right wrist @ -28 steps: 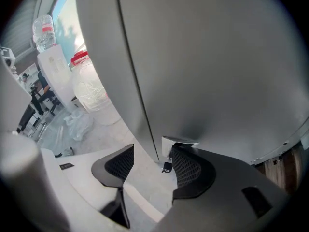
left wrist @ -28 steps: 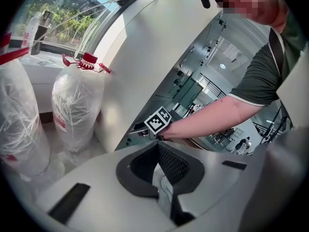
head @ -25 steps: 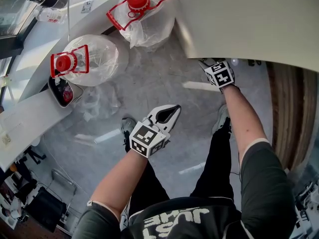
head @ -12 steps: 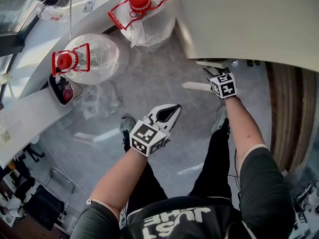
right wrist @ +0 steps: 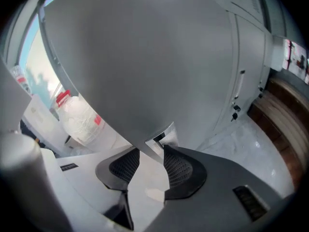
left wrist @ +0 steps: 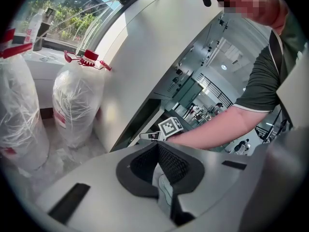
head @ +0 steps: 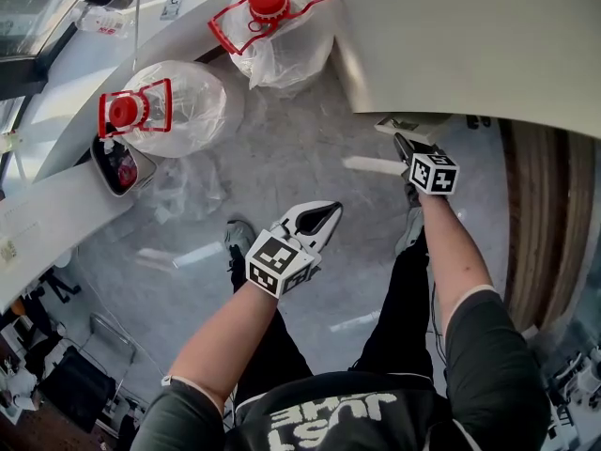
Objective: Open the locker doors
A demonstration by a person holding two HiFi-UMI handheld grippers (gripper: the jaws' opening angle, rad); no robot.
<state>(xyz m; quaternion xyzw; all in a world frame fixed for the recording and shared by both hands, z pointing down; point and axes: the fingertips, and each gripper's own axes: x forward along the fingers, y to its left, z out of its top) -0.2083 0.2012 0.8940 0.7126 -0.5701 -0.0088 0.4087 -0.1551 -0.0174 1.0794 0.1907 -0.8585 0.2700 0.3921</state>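
At the locker door's edge (right wrist: 145, 146), right fingers (right wrist: 181, 170) just closed on it; left fingers (left wrist: 176, 166) together.

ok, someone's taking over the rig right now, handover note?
Left gripper: shut, empty, held over the floor.
Right gripper: jaws have just been closing on the lower edge of the locker door. The edge sits between the pads, which look in contact.
Done: that door stands partly open, with a dark gap behind it in the left gripper view.
Left: swing it fully open, then the neighbouring locker doors, which look shut.
Mind the two bagged water bottles on the floor.
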